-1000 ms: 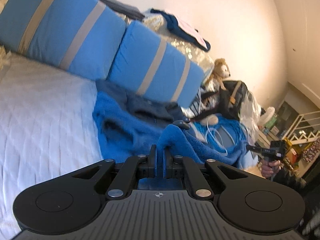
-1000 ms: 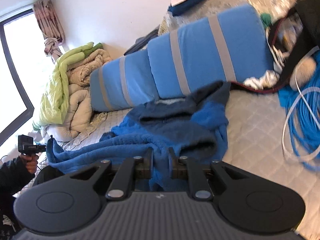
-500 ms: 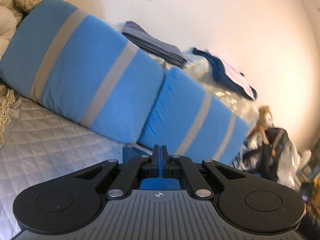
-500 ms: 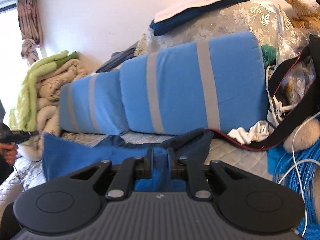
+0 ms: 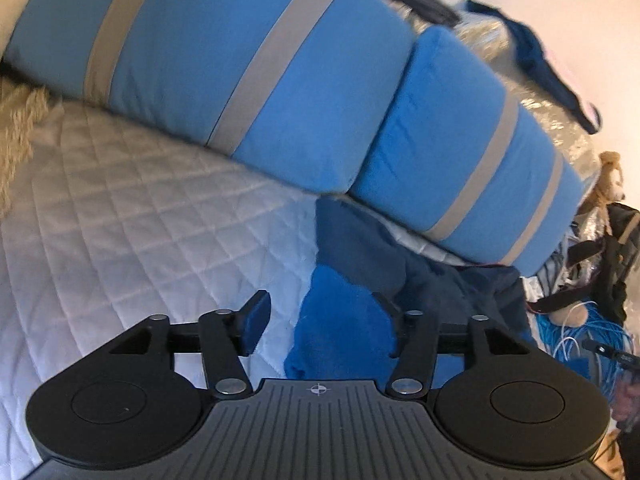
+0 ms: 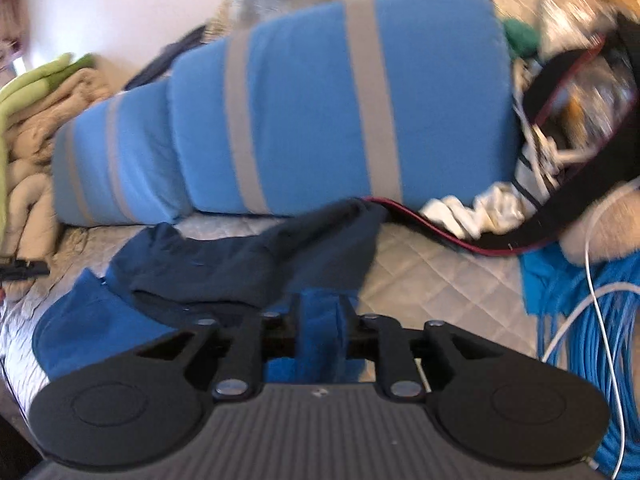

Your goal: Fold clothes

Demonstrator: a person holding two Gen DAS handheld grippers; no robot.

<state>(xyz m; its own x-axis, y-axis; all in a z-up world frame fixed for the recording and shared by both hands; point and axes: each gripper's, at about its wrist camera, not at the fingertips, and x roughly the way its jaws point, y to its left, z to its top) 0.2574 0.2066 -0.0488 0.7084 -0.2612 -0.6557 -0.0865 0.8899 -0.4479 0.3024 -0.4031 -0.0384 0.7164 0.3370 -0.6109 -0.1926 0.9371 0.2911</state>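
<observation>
1. The blue fleece garment (image 6: 100, 332) lies spread on the white quilted bed (image 5: 120, 220), its long axis running along the foot of the striped blue cushions (image 5: 248, 64), dark lining uppermost.
2. Left gripper (image 5: 324, 320): jaws have just been opening and stand spread; the garment's edge sits at 12 to 1 o'clock between them, unpinched.
3. Right gripper (image 6: 320, 316): jaws have just been opening; a fold lies between them, seemingly loose, at 12 o'clock. This hand looks nearer.
4. No writing is legible.
</observation>
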